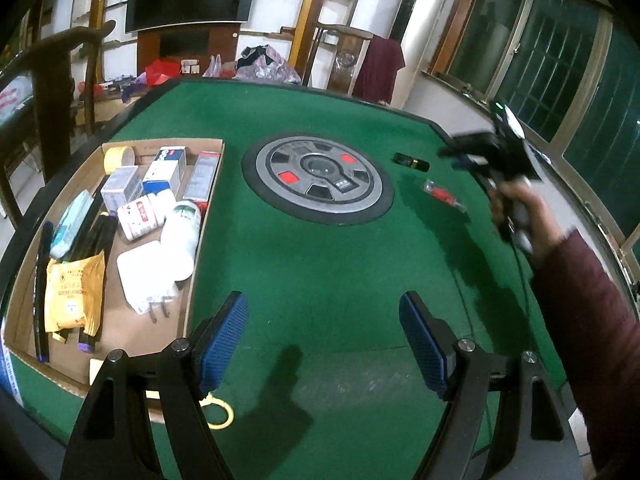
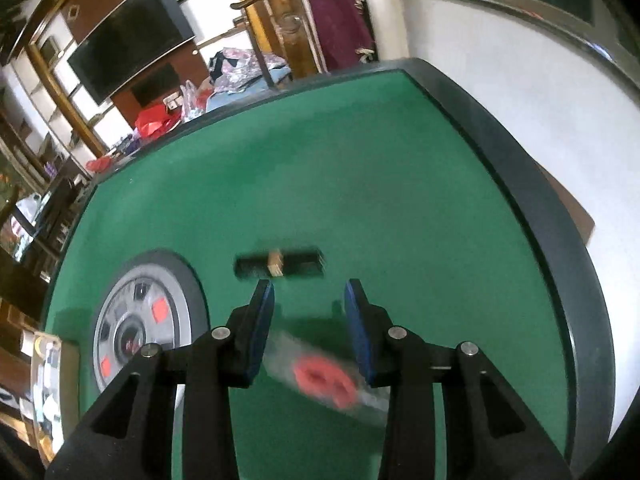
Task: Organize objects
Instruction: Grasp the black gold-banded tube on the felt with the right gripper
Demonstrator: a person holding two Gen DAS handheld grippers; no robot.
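Evidently the step in hand was the gathering of the last loose items from the green table [image 1: 320,272] into the cardboard box [image 1: 200,216] at its left edge. That box was already filled with medicine cartons, white bottles, a roll of tape, a yellow packet and a white charger. The left gripper [image 1: 322,344] was held wide open over bare felt near the front edge, with nothing between its blue pads. Right of the round centre panel [image 1: 318,178], two things remained toward the right edge: a short black stick with a tan band [image 2: 279,264], and a clear packet with a red part inside [image 2: 324,376], lying flat. The right gripper [image 2: 310,324] was poised above that packet, jaws partly open and empty; the view was blurred. For a good pick, the gripper would probably be best steadied first, lowered squarely over the packet's narrow width, and closed gently, since a thin, slippery wrapper could likely slide on felt.
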